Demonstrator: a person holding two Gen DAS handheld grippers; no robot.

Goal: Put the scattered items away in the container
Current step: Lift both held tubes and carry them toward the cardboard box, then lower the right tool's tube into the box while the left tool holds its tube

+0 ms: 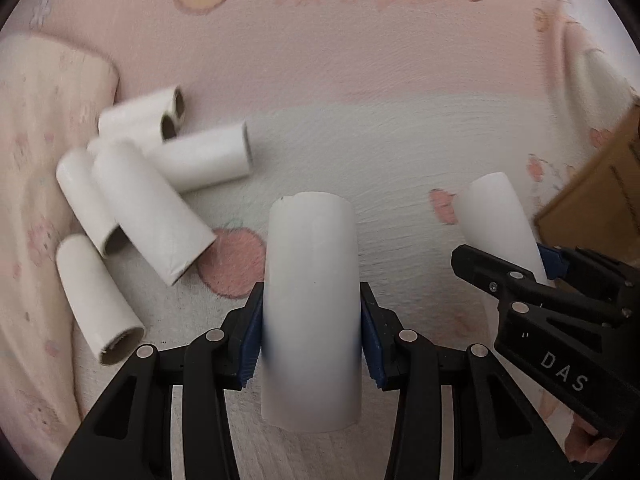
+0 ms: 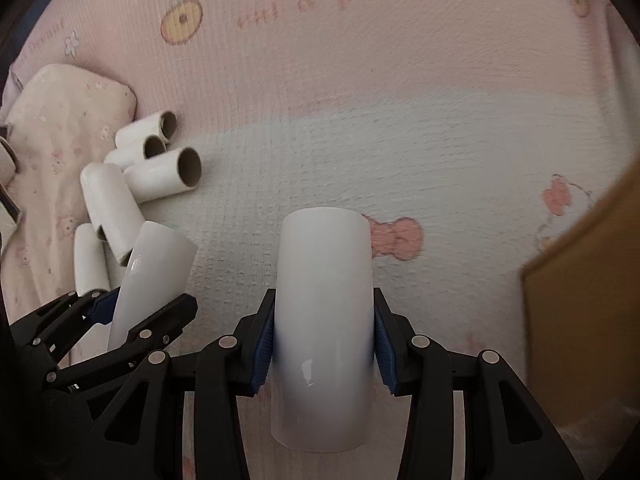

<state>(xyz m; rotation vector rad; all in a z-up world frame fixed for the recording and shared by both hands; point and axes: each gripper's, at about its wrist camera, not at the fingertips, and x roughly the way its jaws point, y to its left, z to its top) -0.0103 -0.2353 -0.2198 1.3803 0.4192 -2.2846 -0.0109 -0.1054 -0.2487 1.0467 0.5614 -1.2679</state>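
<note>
White cardboard tubes, two in transit: one pinched in the left gripper (image 1: 312, 332), one pinched in the right gripper (image 2: 323, 344), both carried above the pink printed bedsheet (image 2: 360, 80). Brown cardboard box (image 2: 580, 320) stood near at right, contents unseen. Loose pile of tubes (image 1: 132, 184) lay well apart beside a pillow (image 2: 60, 128); most work seemingly remained.

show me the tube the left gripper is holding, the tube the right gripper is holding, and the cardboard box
Tube in the left gripper (image 1: 312, 280): left wrist view, middle of its white side wall.
Tube in the right gripper (image 2: 324, 300): right wrist view, middle of its white side wall.
Cardboard box (image 2: 580, 320): right wrist view, its brown outer wall.
</note>
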